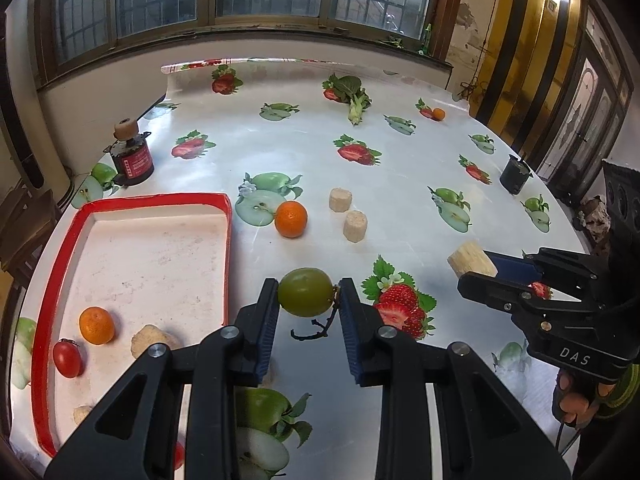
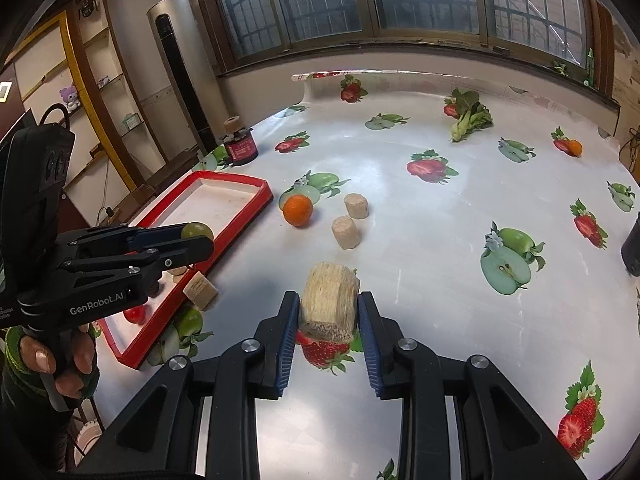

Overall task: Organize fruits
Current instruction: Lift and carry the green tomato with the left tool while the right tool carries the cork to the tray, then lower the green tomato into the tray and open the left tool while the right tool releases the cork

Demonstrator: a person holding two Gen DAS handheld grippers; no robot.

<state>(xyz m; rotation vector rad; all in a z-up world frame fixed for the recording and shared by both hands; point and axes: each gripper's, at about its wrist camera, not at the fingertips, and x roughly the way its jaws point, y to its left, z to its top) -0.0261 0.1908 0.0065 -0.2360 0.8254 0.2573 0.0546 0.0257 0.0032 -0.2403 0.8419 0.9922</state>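
My left gripper (image 1: 307, 294) is shut on a green grape (image 1: 306, 292), held just right of the red tray (image 1: 228, 240). The tray holds a small orange (image 1: 96, 325), a cherry tomato (image 1: 68, 358) and beige chunks (image 1: 150, 340). My right gripper (image 2: 329, 312) is shut on a beige cylindrical chunk (image 2: 330, 302) above the table; it also shows in the left wrist view (image 1: 472, 264). An orange (image 1: 291, 219) lies on the table beside two more beige chunks (image 1: 340, 199), (image 1: 355, 226). In the right wrist view the left gripper (image 2: 192, 238) holds the grape (image 2: 197, 230) over the tray's edge (image 2: 240, 224).
A dark red jar with a cork lid (image 1: 132, 156) stands behind the tray. A leafy green vegetable (image 1: 354, 100) and a small orange (image 1: 439, 114) lie at the far side. A black cup (image 1: 515, 174) stands at the right. The tablecloth has printed fruit.
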